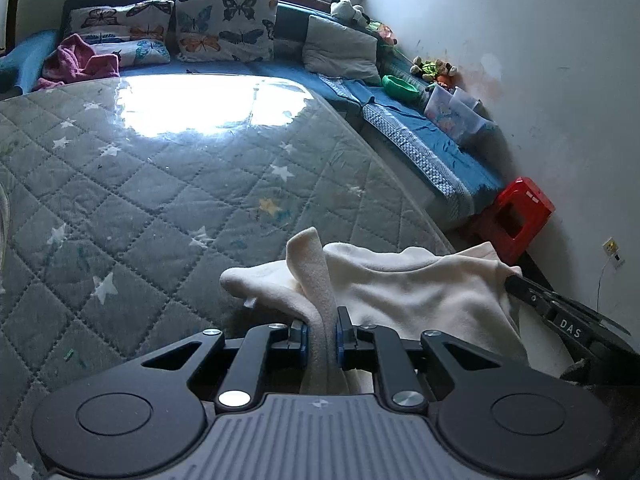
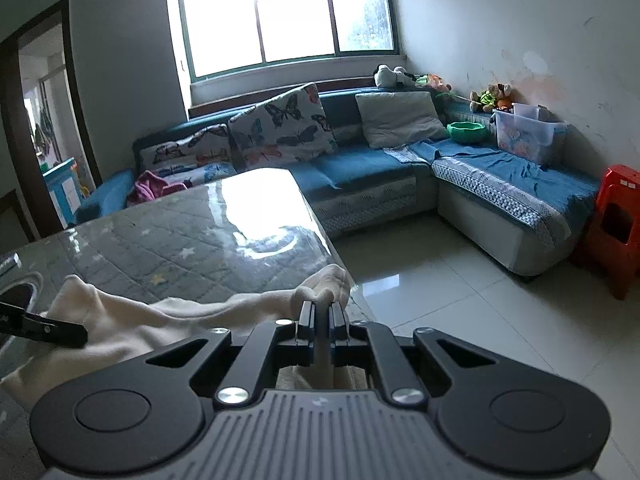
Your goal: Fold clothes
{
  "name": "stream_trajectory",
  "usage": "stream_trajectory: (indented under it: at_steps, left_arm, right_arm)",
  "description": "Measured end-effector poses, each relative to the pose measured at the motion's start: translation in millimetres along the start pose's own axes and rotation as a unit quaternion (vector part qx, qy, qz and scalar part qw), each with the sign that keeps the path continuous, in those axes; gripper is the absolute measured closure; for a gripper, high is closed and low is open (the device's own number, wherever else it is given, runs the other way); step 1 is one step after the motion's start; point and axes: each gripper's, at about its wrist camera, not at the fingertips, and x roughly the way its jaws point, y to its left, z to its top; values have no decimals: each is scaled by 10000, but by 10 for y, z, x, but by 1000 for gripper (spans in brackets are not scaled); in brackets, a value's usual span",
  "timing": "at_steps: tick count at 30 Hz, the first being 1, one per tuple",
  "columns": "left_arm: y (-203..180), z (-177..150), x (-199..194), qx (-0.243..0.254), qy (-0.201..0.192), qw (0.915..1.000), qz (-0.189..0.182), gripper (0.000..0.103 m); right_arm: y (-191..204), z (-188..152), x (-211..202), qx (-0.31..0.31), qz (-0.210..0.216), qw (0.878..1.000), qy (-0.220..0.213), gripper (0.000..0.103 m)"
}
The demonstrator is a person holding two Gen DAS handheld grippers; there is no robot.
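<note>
A cream fleece garment (image 1: 404, 288) lies bunched at the near right corner of the table (image 1: 160, 200), which has a grey star-quilted cover under clear plastic. My left gripper (image 1: 322, 334) is shut on a raised fold of the garment. My right gripper (image 2: 322, 316) is shut on another edge of the same garment (image 2: 132, 320), near the table's right edge (image 2: 320, 236). The right gripper's fingers also show in the left wrist view (image 1: 560, 316), at the garment's right side. The left gripper's finger shows in the right wrist view (image 2: 44, 328), on the garment's left part.
A blue L-shaped sofa (image 2: 360, 168) runs behind and to the right of the table, with butterfly cushions (image 2: 280, 128), a grey cushion (image 2: 400, 118), a pink cloth (image 1: 76, 62), a green bowl (image 2: 466, 131), a clear box (image 2: 528, 136) and plush toys. A red stool (image 2: 616, 228) stands on the tiled floor.
</note>
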Motion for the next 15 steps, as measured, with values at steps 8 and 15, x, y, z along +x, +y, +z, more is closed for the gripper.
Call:
stream_trajectory:
  at_steps: [8,15]
  left_arm:
    - [-19,-110,53,98,169,9998,52,89]
    - [-5,-142,109,149,253,9995,115,86]
  right_arm:
    - [-80,-92,103,12,-138,9998,173,97]
    - [-133,-130,133,-2,-301,9991,294,91]
